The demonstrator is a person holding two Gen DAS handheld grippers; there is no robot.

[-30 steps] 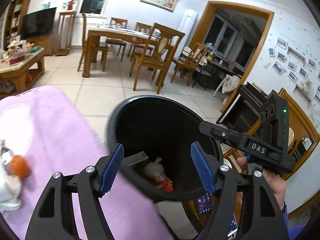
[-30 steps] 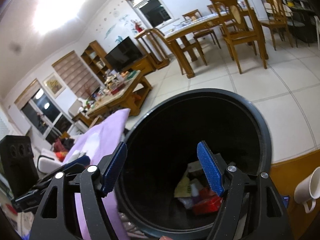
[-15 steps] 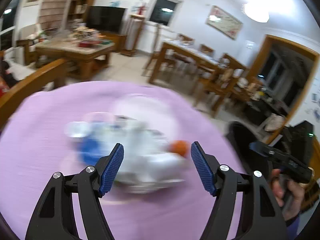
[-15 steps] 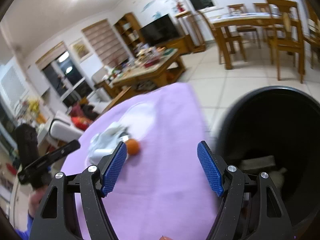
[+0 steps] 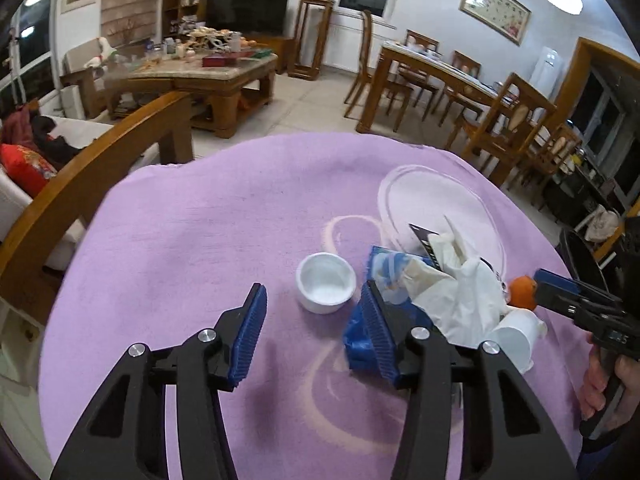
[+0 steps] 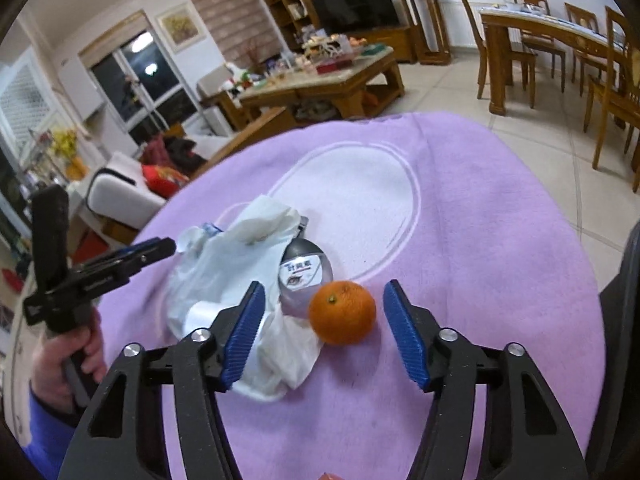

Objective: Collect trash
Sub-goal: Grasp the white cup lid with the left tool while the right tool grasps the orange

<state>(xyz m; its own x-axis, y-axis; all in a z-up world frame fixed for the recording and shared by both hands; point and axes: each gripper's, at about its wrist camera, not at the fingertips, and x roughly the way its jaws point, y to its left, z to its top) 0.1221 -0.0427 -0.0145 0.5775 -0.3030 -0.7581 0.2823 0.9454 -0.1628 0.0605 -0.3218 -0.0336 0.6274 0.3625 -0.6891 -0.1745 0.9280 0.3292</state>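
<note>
The trash is a small heap on the purple-covered bench (image 5: 200, 240), toward its right edge as the left wrist view shows it: a crumpled white tissue (image 6: 240, 248) lies over a blue wrapper (image 5: 368, 332), a small white cup (image 5: 325, 282) stands just beside them, a white tube-like piece (image 5: 514, 334) lies at the near side, and a grey round container with a label (image 6: 306, 272) sits partly under the tissue. An orange (image 6: 343, 312) touches this heap. The right claw (image 6: 324, 330) is released, its jaws wide, and the orange lies between them. The left claw (image 5: 316, 332) is also released, with one finger just over the blue wrapper and the cup ahead of the gap. The main risk, I think, is that the right claw closes on the orange, which may not be trash, or nudges it so that it rolls toward the bench edge. The loose tissue could also slip out of a shallow grip, or drag the light cup and container with it.
</note>
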